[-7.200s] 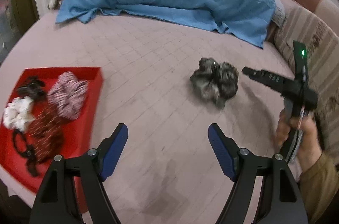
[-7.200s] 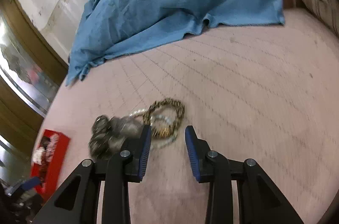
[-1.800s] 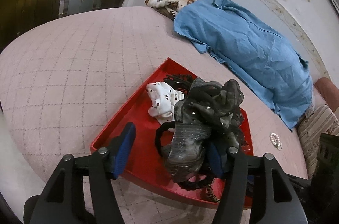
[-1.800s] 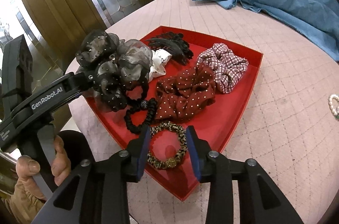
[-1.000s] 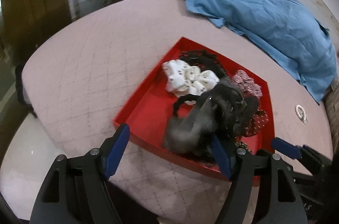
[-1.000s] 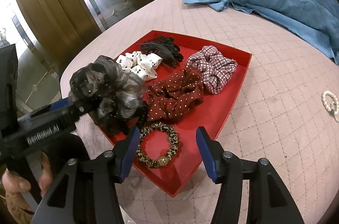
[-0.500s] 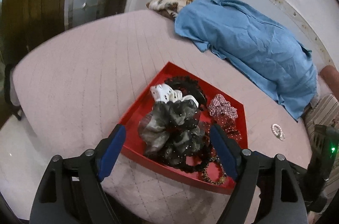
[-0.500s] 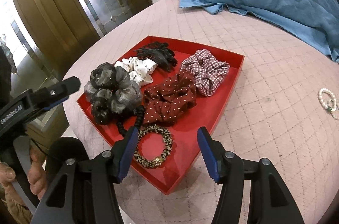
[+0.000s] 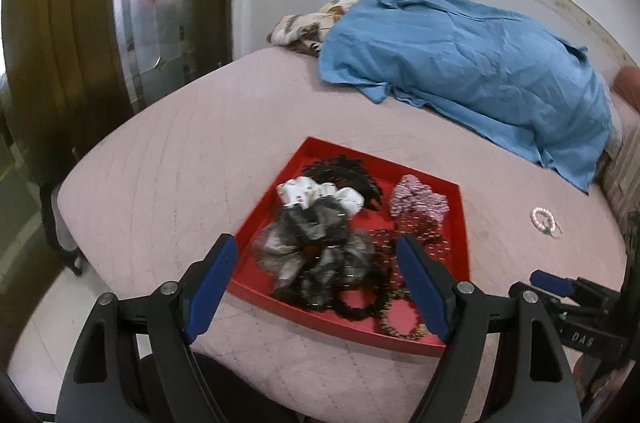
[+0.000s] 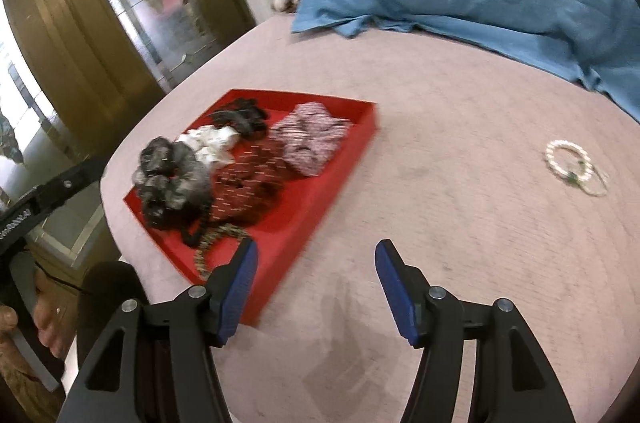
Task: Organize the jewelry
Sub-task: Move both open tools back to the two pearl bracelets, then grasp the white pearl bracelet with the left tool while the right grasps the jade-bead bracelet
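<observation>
Blue-padded right gripper (image 10: pixel 316 283) stands open over bare quilt with nothing between its jaws; they have just been opening further. Ahead and to its right, well apart, lies the pearl bracelet (image 10: pixel 572 165) flat on the pink quilted bedspread (image 10: pixel 440 223), outside the red tray (image 10: pixel 344 159). Left gripper (image 9: pixel 316 287) is also open and empty, above the grey organza scrunchie (image 9: pixel 312 255) lying in the tray. Judged nearer to the bracelet: the right hand, which needs to swing right and forward.
</observation>
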A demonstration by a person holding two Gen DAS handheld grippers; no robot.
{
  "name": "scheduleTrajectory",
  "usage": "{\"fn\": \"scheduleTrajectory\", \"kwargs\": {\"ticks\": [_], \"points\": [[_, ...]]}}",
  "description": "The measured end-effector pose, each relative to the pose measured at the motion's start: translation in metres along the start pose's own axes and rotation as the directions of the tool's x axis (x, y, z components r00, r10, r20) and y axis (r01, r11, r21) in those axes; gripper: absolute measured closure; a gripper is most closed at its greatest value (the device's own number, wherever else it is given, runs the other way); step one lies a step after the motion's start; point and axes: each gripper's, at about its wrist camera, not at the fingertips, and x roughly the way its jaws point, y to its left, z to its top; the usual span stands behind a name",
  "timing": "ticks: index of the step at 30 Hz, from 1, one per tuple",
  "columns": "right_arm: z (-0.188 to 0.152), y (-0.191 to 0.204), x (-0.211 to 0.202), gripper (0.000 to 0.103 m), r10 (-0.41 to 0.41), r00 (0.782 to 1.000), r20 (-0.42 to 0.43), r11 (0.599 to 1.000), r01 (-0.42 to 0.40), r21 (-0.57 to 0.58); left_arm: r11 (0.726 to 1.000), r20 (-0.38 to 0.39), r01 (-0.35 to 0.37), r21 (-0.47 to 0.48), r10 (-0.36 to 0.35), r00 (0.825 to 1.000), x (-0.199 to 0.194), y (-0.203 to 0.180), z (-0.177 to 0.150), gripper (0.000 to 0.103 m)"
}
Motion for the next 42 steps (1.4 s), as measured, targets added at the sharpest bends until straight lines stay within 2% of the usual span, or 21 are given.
{"fn": "scheduleTrajectory", "kwargs": {"ticks": [6,12,17,25,30,32,36,38,40,42], "points": [[-0.013,-0.056,-0.028,0.037,-0.066,0.998,0.022,0.995,0.064,0.073,0.997,-0.014,0.019,0.077,-0.018,1.0,-0.004,-0.037,0.001,0.022],[-0.023,-0.121,-0.055,0.037,-0.125,0.991,0.043,0.976,0.115,0.184,0.983,-0.037,0.081,0.164,-0.076,0.996,-0.005,-0.081,0.002,0.022],[-0.027,-0.178,-0.07,0.037,-0.176,0.982,0.062,0.946,0.152,0.287,0.966,-0.08,0.15,0.209,-0.136,0.987,0.001,-0.12,0.005,0.022],[-0.021,-0.229,-0.067,0.037,-0.232,0.97,0.072,0.922,0.196,0.335,0.936,-0.139,0.236,0.261,-0.206,0.969,0.025,-0.183,0.016,0.022],[-0.007,-0.253,-0.055,0.053,-0.243,0.969,0.056,0.921,0.212,0.328,0.915,-0.151,0.264,0.306,-0.227,0.962,0.053,-0.224,0.028,0.022],[-0.001,-0.258,-0.05,0.059,-0.244,0.968,0.054,0.925,0.215,0.313,0.907,-0.187,0.292,0.302,-0.244,0.952,0.07,-0.24,0.034,0.022],[0.013,-0.272,-0.037,0.062,-0.255,0.966,0.048,0.93,0.232,0.287,0.897,-0.262,0.333,0.29,-0.26,0.929,0.104,-0.271,0.038,0.022],[0.018,-0.279,-0.028,0.066,-0.252,0.967,0.04,0.932,0.231,0.281,0.892,-0.281,0.338,0.301,-0.256,0.925,0.119,-0.287,0.037,0.023],[0.02,-0.285,-0.021,0.068,-0.238,0.971,0.032,0.935,0.22,0.279,0.887,-0.299,0.334,0.319,-0.24,0.923,0.137,-0.306,0.036,0.029],[0.023,-0.289,-0.016,0.07,-0.226,0.974,0.029,0.939,0.21,0.273,0.883,-0.329,0.349,0.315,-0.243,0.913,0.153,-0.322,0.034,0.035]]}}
